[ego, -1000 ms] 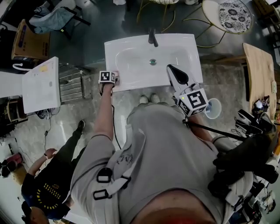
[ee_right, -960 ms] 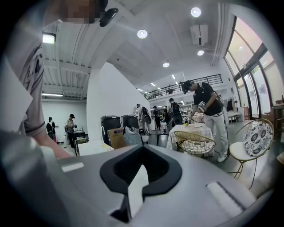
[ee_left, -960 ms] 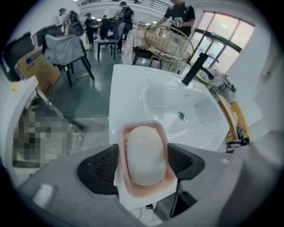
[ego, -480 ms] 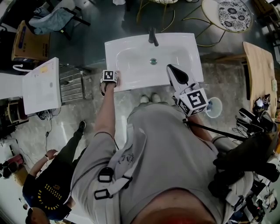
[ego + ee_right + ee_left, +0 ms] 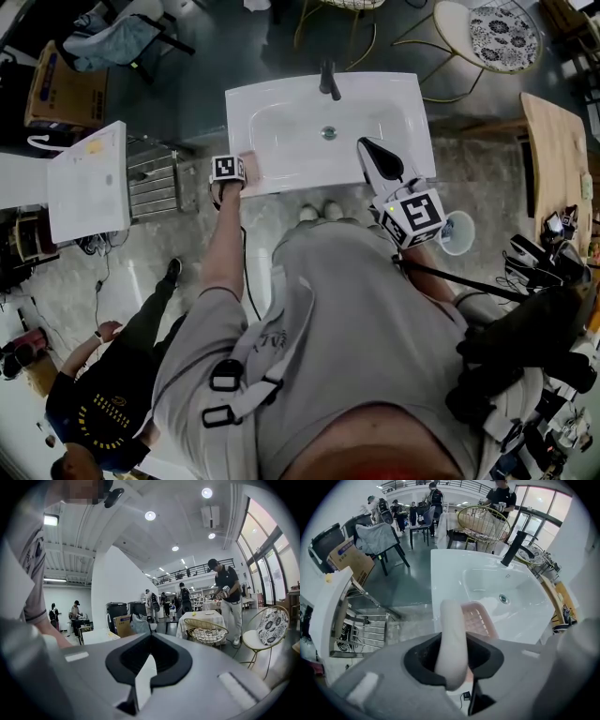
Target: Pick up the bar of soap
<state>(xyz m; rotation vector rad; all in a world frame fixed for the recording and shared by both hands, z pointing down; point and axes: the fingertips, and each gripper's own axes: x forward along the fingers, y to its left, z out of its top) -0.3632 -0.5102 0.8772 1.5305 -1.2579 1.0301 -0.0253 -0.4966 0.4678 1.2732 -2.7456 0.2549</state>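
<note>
Soap stood on edge between the jaws of the left gripper. They were closing and already pressed its sides, just above the pink soap dish at the near-left corner of the sink. This looked like the grasp step; next would come a firm squeeze and a straight lift. The right gripper hung clenched and empty.

The sink is white and its tap is black. The bar of soap is pale, almost white with a bit of pink. The soap dish is pink with a grid of little squares. The right gripper is black and white, with black and white squares on its cube. The chair cushion has black and white swirls
</note>
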